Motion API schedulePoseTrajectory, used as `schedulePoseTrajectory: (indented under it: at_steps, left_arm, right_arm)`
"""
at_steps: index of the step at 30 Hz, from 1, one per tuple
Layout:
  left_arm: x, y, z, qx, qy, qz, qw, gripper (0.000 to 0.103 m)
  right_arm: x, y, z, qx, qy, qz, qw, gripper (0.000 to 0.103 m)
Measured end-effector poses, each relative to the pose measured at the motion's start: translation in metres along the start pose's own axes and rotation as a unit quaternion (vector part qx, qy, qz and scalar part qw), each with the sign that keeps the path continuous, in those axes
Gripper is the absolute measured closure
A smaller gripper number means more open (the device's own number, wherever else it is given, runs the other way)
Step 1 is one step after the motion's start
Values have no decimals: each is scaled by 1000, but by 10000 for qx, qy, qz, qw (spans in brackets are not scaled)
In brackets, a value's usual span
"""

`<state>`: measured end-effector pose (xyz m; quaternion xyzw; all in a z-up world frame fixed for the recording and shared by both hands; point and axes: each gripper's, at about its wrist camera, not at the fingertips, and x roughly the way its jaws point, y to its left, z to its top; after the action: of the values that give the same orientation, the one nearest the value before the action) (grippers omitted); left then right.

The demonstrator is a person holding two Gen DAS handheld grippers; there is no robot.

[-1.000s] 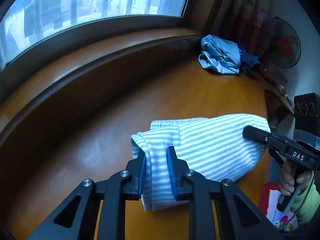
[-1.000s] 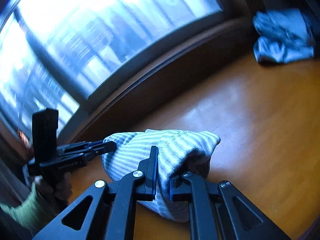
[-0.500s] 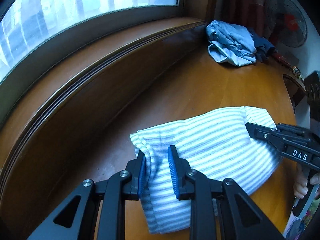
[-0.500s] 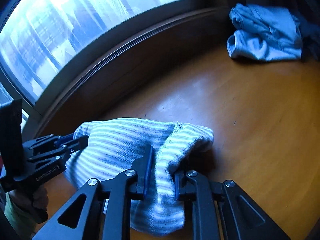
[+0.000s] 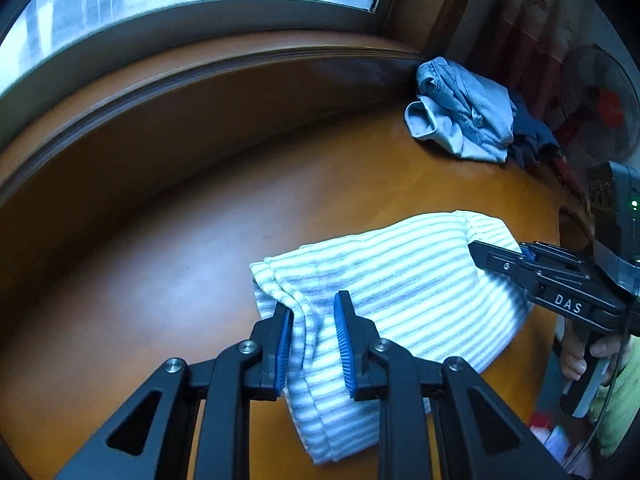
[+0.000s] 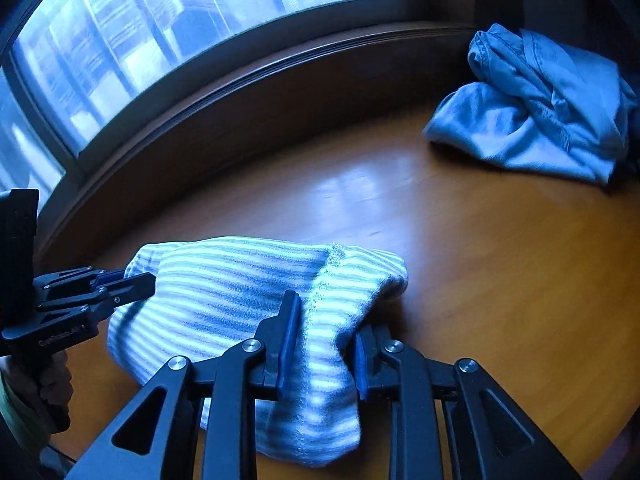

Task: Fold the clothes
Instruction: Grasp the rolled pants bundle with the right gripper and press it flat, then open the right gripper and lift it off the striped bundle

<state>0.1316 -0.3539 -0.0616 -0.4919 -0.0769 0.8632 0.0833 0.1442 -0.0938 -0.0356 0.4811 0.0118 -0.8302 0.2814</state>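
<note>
wooden table (image 5: 168, 280) | striped garment (image 5: 400, 292) bunched, folded | left gripper (image 5: 314, 320), right gripper (image 6: 326, 320) both clamp it

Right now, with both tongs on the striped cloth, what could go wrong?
1. The left tongs pinch only a thin bunch of the striped cloth, so it might slip free.
2. The cloth sags between the left and the right tongs; its layers may shift and spoil the fold.
</note>
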Motion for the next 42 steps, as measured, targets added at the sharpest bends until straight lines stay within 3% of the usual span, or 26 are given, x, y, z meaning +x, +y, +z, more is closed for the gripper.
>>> schedulePoseTrajectory:
  at_steps: [5,9,12,14,19,24,29,41,42]
  left_arm:
    - [11,-38,6,-515,-140,272,9982,83]
    - [-8,-40,-1,-985,-211,451,9939,83]
    - [-30,-47,-10,-898,-296,857,9918,83]
    - [-42,-54,-14,-832,-405,1027,9904,82]
    - [-47,-72,-5,-508,-749,761,9930,77]
    - [4,-68,15,-205,-531,575,9967,76]
    - [22,-54,27,-139,-486,521,9974,75]
    - [8,-49,30,-133,-407,336,9985,74]
    - [1,-47,29,-180,-432,293,9985,73]
  right_arm:
    - [-8,-46,15,-343,224,397,9984,80]
    - [-33,-61,22,-685,105,622,9957,76]
    - [-55,-67,26,-647,-193,514,9964,76]
    - [-60,-54,32,-627,-334,656,9953,76]
    - [-45,-8,39,-788,-436,910,9918,76]
    - [5,8,45,-821,-122,663,9943,76]
    - [18,2,55,-597,-108,763,9952,76]
    - [3,1,54,-395,-188,579,9974,69]
    - [-6,-2,54,-325,-226,549,9977,63]
